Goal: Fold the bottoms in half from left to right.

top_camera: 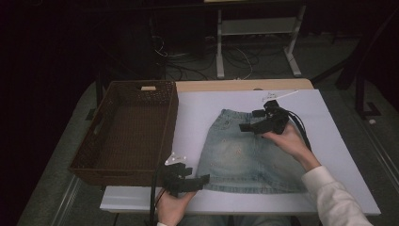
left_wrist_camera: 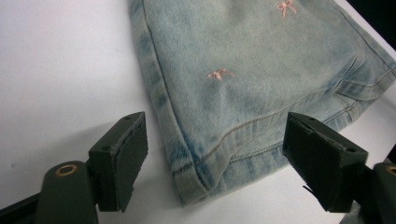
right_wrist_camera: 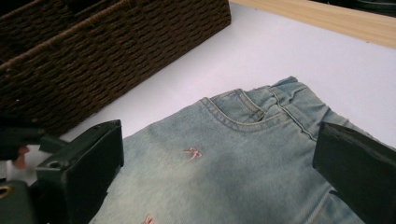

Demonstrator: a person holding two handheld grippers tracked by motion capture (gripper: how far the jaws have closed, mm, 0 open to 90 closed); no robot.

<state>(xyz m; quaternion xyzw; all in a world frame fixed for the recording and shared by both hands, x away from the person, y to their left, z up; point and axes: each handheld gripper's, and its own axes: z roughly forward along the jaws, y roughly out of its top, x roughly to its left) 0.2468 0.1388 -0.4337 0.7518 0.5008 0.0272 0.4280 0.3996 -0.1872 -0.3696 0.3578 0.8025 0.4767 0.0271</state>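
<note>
Currently lying flat on the white worktop [top_camera: 329, 155], denim skirt [top_camera: 244, 150], just right of the brown wicker basket [top_camera: 127, 127], long axis running near-to-far, waistband pointing away toward the far edge and hem toward the person. Approaching for a grasp: left gripper [top_camera: 188, 178] hovering at the near-left hem corner with fingers [left_wrist_camera: 122, 161] released and spread wide around it, right gripper [top_camera: 258, 120] hanging over the waistband area, fingers [right_wrist_camera: 81, 170] likewise released, holding nothing. Probably pinching hem and waist next, needing both lowering onto the fabric edges before closing, likely for folding or lifting toward the basket.
</note>
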